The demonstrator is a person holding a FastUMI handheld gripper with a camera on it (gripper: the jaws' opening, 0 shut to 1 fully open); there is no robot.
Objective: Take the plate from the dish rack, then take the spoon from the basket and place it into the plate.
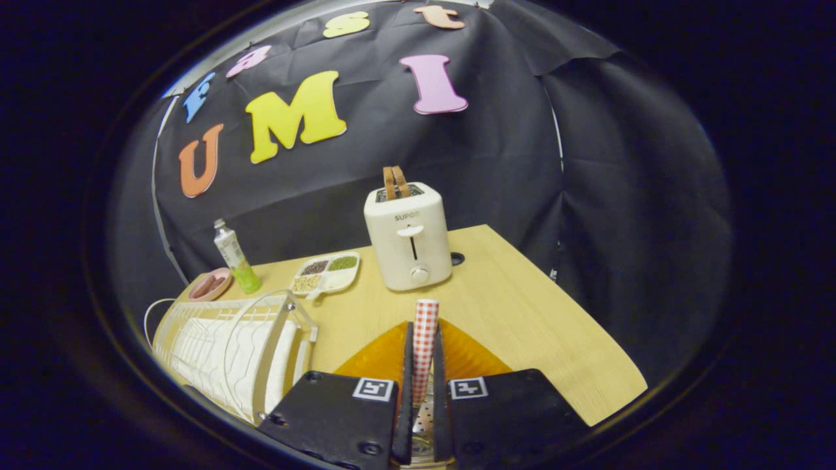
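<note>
My gripper [423,331] is shut on the spoon [425,326], whose red-and-white checked handle stands upright between the two fingers and pokes out above their tips. Low down between the fingers a perforated metal part [422,418] shows; I cannot tell whether it is the spoon's head or the basket. The orange ribbed plate [375,358] lies flat on the wooden table [535,326], under and just beyond the fingers, spreading out on both sides of them. The white wire dish rack [228,346] stands to the left of the fingers.
A white toaster [408,245] with bread in its slots stands beyond the plate. Further left are a divided tray of grains [326,273], a clear bottle [235,258] and a pink bowl [210,285]. The table's edge runs close on the right.
</note>
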